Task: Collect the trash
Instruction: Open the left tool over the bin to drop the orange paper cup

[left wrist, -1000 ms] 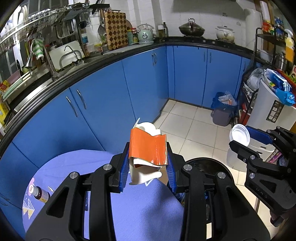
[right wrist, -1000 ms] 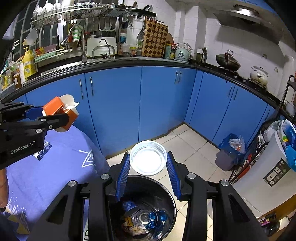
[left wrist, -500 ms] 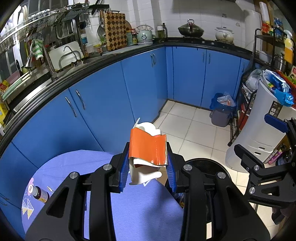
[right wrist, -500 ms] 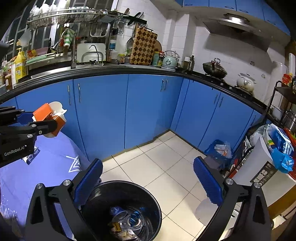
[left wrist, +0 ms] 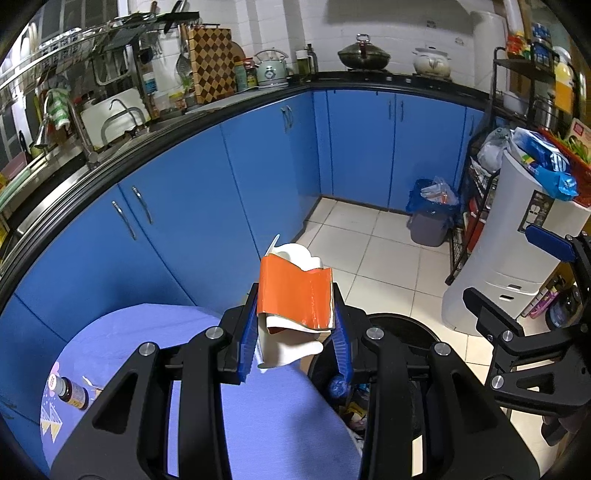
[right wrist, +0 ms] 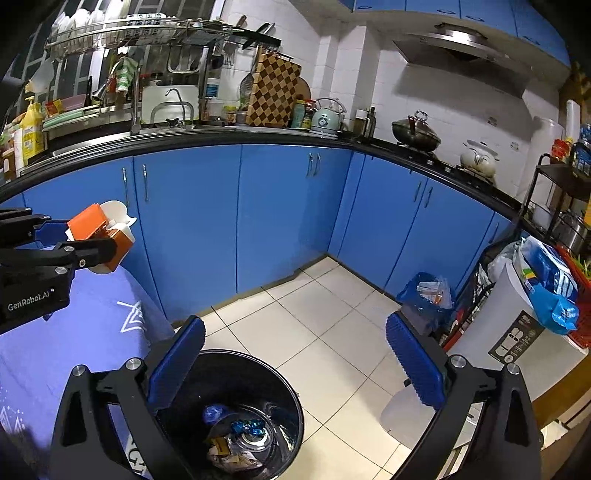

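Between the left hand-held gripper (left wrist: pixel 295 328), the carton (left wrist: pixel 293 301) was clamped; it was best carried rightward over the bin (right wrist: pixel 236 413) below the right hand-held gripper (right wrist: pixel 295 362), whose jaws had just been spread empty.

Pretty cramped kitchen: blue cabinets (right wrist: pixel 273 206) ran under a black countertop (right wrist: pixel 406 149) that wrapped around the corner. White wall tiles (right wrist: pixel 343 74) went up behind it, cream floor tiles (right wrist: pixel 332 325) lay below. A dish rack (right wrist: pixel 140 33) hung over the sink faucet (right wrist: pixel 173 99), a checkered cutting board (right wrist: pixel 273 94) leaned on the wall, and a range hood (right wrist: pixel 458 48) sat above a lidded wok (right wrist: pixel 415 133). Lighting was dimmish.
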### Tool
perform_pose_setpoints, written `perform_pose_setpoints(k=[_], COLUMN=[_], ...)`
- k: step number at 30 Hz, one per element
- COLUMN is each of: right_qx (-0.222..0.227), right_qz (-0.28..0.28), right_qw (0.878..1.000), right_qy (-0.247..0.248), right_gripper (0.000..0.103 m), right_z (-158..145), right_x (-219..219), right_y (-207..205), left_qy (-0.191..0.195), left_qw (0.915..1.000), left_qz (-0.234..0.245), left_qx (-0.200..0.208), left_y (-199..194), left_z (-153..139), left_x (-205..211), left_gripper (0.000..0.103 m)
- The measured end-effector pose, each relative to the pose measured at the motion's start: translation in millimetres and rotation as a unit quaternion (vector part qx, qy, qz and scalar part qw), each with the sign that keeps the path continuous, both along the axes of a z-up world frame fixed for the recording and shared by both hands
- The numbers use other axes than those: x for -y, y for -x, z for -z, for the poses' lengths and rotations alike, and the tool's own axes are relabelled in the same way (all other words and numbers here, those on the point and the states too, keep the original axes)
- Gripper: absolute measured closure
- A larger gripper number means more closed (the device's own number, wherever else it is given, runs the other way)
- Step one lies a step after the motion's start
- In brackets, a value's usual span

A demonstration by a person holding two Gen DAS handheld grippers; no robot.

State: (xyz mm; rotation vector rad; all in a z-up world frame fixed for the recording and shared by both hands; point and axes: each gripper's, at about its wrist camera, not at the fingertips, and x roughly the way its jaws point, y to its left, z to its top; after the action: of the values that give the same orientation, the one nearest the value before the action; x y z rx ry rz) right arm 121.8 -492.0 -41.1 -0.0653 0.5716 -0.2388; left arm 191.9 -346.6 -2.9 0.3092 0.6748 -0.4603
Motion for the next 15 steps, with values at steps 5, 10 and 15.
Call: perform_pose_setpoints(k=[5, 10, 15], right_qx=[-0.003, -0.002, 0.000], right_qz=[0.009, 0.018, 0.028], right_qw=[1.000, 1.000, 0.999], right_qy=[-0.003, -0.010, -0.020], right_gripper=[0.007, 0.007, 0.007], right_z=[3.1, 7.0, 10.5], right_x=[9.9, 19.9, 29.0], right_y=[5.1, 11.3, 15.6], left_qy=[-0.004, -0.009, -0.010], left_qw=[0.9999, 0.9997, 0.9996], left_qz=[0.013, 0.022, 0.027], left_qx=[0.001, 0.000, 0.001], left_y=[5.1, 7.5, 9.0], left_z=[1.2, 2.3, 2.5], left_x=[15.1, 29.1, 38.2], left_gripper=[0.067, 0.065, 0.065])
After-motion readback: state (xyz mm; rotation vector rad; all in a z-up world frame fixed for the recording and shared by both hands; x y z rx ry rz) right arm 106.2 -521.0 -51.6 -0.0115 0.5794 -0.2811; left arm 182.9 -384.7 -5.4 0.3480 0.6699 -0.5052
